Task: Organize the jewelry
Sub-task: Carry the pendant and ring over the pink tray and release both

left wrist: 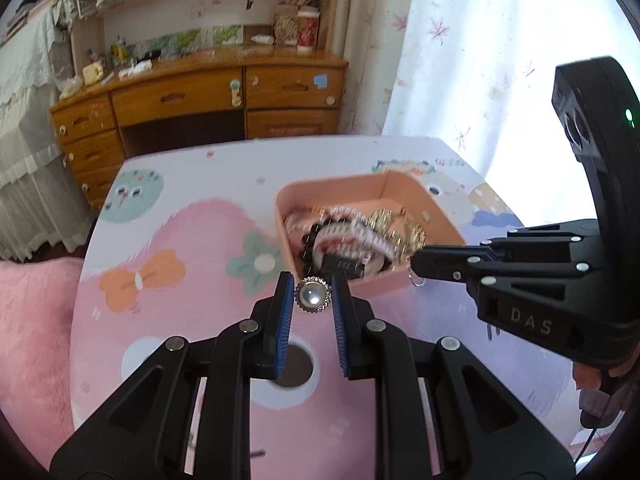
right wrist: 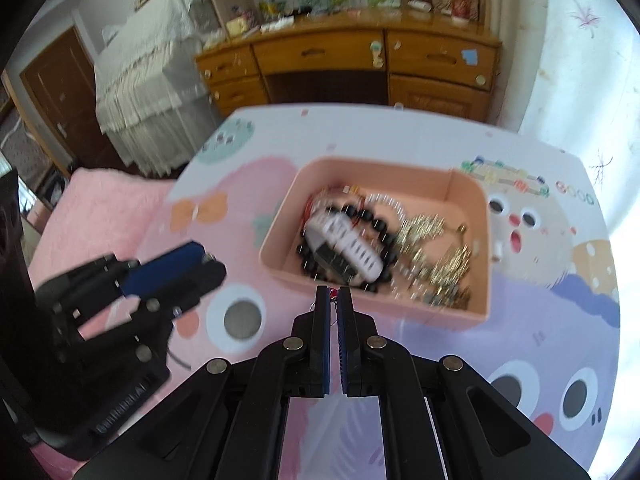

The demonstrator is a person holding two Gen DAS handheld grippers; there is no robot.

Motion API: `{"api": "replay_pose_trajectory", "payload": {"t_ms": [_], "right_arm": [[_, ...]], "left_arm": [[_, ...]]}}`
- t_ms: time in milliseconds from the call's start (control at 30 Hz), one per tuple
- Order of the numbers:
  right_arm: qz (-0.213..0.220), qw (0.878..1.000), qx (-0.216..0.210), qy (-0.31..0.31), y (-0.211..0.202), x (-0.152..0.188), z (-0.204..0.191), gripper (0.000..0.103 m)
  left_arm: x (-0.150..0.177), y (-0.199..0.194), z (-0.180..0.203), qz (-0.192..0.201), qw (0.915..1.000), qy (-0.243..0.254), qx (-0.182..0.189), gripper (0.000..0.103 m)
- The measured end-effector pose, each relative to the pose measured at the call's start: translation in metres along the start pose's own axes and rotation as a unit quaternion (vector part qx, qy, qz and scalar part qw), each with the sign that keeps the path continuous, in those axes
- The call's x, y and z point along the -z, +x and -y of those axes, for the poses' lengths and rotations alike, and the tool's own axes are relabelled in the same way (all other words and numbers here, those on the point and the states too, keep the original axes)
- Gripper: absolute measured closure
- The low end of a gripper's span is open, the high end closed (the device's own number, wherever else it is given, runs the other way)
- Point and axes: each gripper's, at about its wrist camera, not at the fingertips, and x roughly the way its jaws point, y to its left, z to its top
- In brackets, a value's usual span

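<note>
A pink box [left wrist: 430,210] [right wrist: 280,236] on the cartoon-print table holds a black bead bracelet [right wrist: 376,216], a white watch [right wrist: 348,246] and gold chains [right wrist: 444,264]. My left gripper [left wrist: 312,296] is shut on a round pearl brooch [left wrist: 313,299] with a silver rim, held above the table just in front of the box. It also shows in the right wrist view [right wrist: 208,264]. My right gripper [right wrist: 333,300] is shut on a small earring with a thin wire hook [left wrist: 416,280] at the box's near wall. It also shows in the left wrist view [left wrist: 416,264].
A wooden desk [left wrist: 224,92] with drawers stands behind the table. A white curtain [left wrist: 480,60] hangs at the right. A pink fluffy cover [left wrist: 32,340] lies left of the table, and a lace-covered bed [right wrist: 136,80] stands further left.
</note>
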Motion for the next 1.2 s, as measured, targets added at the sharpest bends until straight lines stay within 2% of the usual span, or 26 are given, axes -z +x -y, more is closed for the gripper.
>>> {"api": "replay_pose_trajectory", "payload": {"t_ms": [200, 300, 400, 467, 533, 567, 600, 667, 833, 933, 1000, 1100, 1200], "right_arm": [[0.030, 0.999, -0.016, -0.002, -0.003, -0.020, 0.006, 0.100], [0.040, 0.999, -0.022, -0.003, -0.004, -0.027, 0.002, 0.100], [0.038, 0.998, -0.046, 0.002, -0.001, -0.032, 0.003, 0.099], [0.049, 0.998, -0.042, 0.001, 0.000, -0.030, 0.005, 0.098], [0.055, 0.998, -0.024, 0.011, -0.001, -0.028, 0.011, 0.093], [0.053, 0.998, -0.026, 0.020, -0.001, -0.028, 0.016, 0.088], [0.051, 0.998, -0.027, 0.030, -0.001, -0.026, 0.020, 0.087], [0.050, 0.998, -0.023, 0.043, -0.001, -0.023, 0.028, 0.085], [0.033, 0.998, 0.001, 0.046, 0.003, -0.013, 0.037, 0.085], [0.023, 0.998, -0.001, 0.057, 0.003, 0.000, 0.040, 0.084], [0.015, 0.998, 0.005, 0.058, 0.004, 0.010, 0.041, 0.081], [0.000, 0.999, 0.010, 0.053, 0.003, 0.029, 0.040, 0.067], [-0.023, 0.998, 0.007, 0.053, 0.002, 0.052, 0.037, 0.063]], "left_arm": [[-0.021, 0.010, 0.011, 0.032, 0.9994, 0.014, -0.006, 0.086], [-0.029, 0.013, 0.010, 0.043, 0.9991, 0.004, 0.001, 0.086], [-0.034, 0.018, 0.008, 0.047, 0.9988, 0.000, 0.010, 0.086], [-0.034, 0.022, 0.006, 0.035, 0.9994, -0.004, -0.006, 0.078], [-0.032, 0.025, 0.000, 0.030, 0.9994, -0.013, -0.013, 0.049], [-0.031, 0.023, -0.004, 0.032, 0.9992, -0.018, -0.016, 0.043], [-0.028, 0.021, -0.009, 0.036, 0.9988, -0.026, -0.021, 0.038], [-0.025, 0.019, -0.018, 0.036, 0.9984, -0.038, -0.022, 0.037], [-0.014, 0.018, -0.037, 0.011, 0.9979, -0.058, -0.028, 0.037], [-0.003, 0.017, -0.042, -0.008, 0.9976, -0.059, -0.034, 0.037], [0.006, 0.016, -0.041, -0.023, 0.9971, -0.064, -0.034, 0.037], [0.023, 0.012, -0.038, -0.055, 0.9951, -0.077, -0.031, 0.037], [0.044, 0.013, -0.033, -0.104, 0.9869, -0.100, -0.073, 0.037]]}}
